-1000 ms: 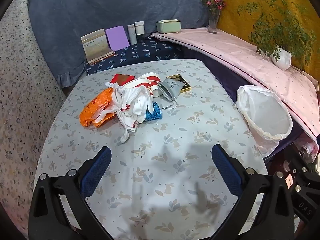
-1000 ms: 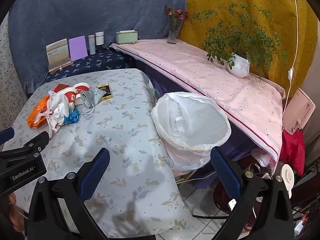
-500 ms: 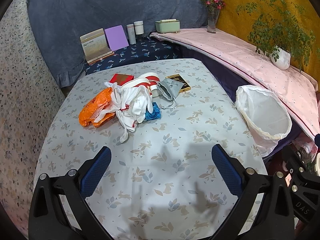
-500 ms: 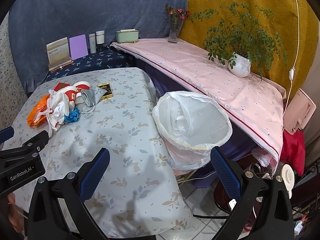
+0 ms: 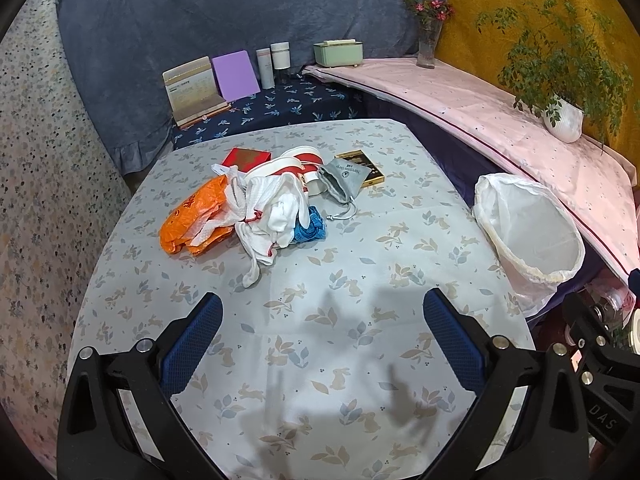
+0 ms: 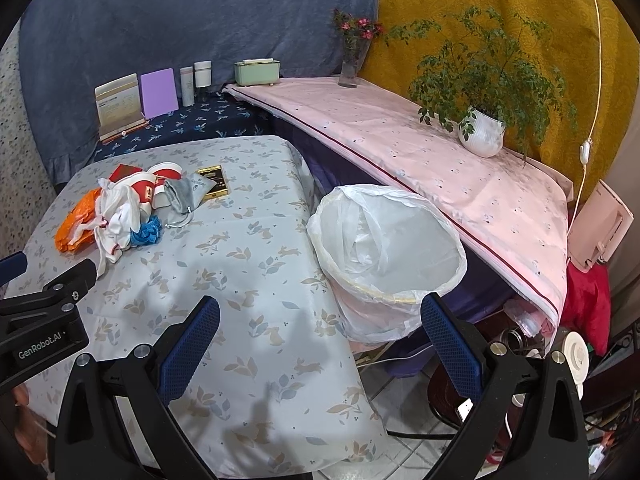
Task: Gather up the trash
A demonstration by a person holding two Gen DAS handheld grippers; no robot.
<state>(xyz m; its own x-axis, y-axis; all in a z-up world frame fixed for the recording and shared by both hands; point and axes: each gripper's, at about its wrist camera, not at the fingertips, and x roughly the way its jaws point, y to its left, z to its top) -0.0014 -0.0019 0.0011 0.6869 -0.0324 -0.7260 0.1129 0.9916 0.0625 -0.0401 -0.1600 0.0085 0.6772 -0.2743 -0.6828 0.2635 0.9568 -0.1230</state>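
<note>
A heap of trash lies mid-table: an orange plastic bag (image 5: 192, 216), a white bag (image 5: 272, 208), a blue scrap (image 5: 310, 230), red-and-white paper cups (image 5: 296, 164), a grey drawstring pouch (image 5: 344, 178), a red packet (image 5: 246, 158) and a dark gold-edged box (image 5: 362, 160). The heap (image 6: 120, 208) also shows in the right wrist view. A bin lined with a white bag (image 5: 528, 232) (image 6: 384, 248) stands off the table's right edge. My left gripper (image 5: 320, 332) hangs open over the near tablecloth, short of the heap. My right gripper (image 6: 320, 336) is open near the bin, holding nothing.
The table (image 5: 320, 360) wears a pale leaf-print cloth. A pink-covered shelf (image 6: 440, 160) runs behind the bin with a potted plant (image 6: 482, 136) and a flower vase (image 6: 352, 64). Cards, bottles and a green box (image 5: 338, 54) line the back ledge. Clutter lies on the floor at right.
Both views have shifted only slightly. The trash heap and the bin lie as before, and both grippers stay open.
</note>
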